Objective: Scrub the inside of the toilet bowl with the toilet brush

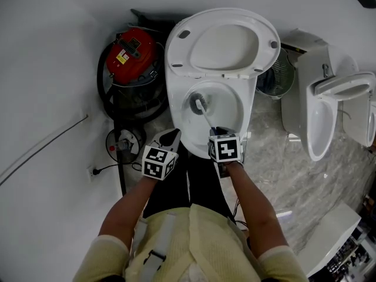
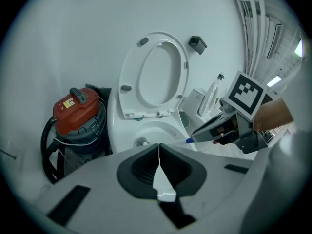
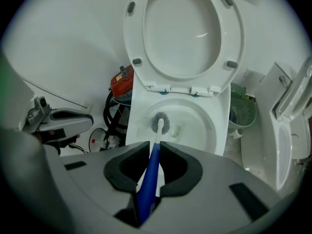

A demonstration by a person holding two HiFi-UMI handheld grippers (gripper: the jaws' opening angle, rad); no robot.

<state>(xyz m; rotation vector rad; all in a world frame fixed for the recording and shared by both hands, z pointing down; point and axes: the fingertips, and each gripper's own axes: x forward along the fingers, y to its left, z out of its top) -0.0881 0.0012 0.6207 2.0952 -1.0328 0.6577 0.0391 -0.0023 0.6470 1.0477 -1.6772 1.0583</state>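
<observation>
Seemingly, toilet brush [image 3: 152, 162] touches bowl [image 3: 197, 126].

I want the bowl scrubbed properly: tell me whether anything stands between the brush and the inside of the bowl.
Nothing visible does. The lid is up, the bowl lies open, and the brush, clamped in the right tool, has its head inside the bowl. The left tool is shut and outside it.

A red vacuum cleaner [image 1: 132, 54] stands by the white wall; well apart, a wire bin [image 1: 276, 78] sits just beside a urinal [image 1: 320, 119].
</observation>
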